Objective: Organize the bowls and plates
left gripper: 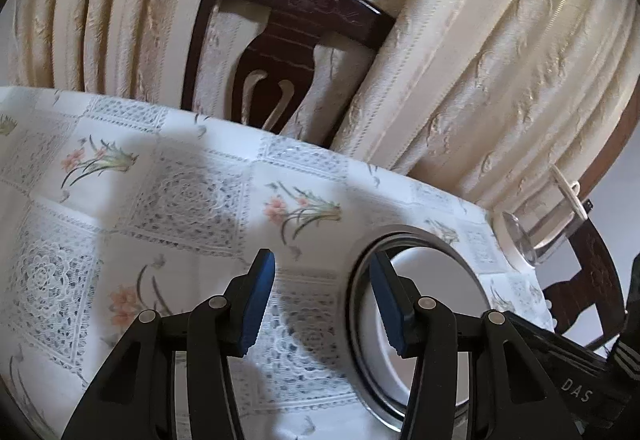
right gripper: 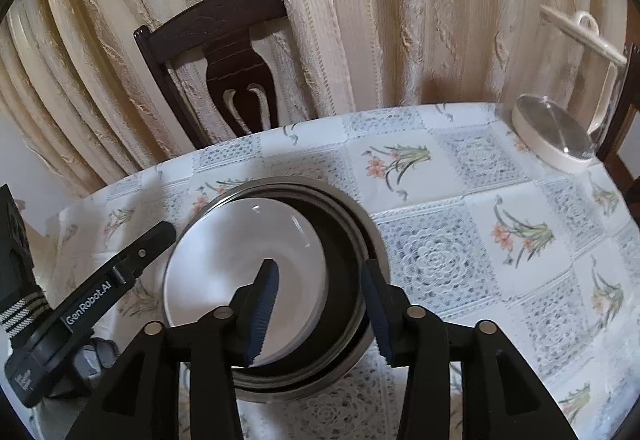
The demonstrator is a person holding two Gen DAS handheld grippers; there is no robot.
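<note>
Left wrist: you look low across the tablecloth point(left gripper: 168, 200) toward the chair point(left gripper: 280, 40).
Right wrist: you look down, closer.
Shared: stacked bowls point(right gripper: 280, 280), chair, glass jar point(right gripper: 560, 128).

A dark wooden chair point(left gripper: 288, 52) stands behind the floral tablecloth point(left gripper: 180, 192), against cream curtains point(left gripper: 480, 40).

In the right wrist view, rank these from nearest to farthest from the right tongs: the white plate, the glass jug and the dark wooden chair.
From the right tongs:
1. White plate, directly beneath the tips, lying in the stacked bowls.
2. Glass jug, far right on the table.
3. Dark wooden chair, beyond the table's far edge, upper left, against the curtain.
</note>
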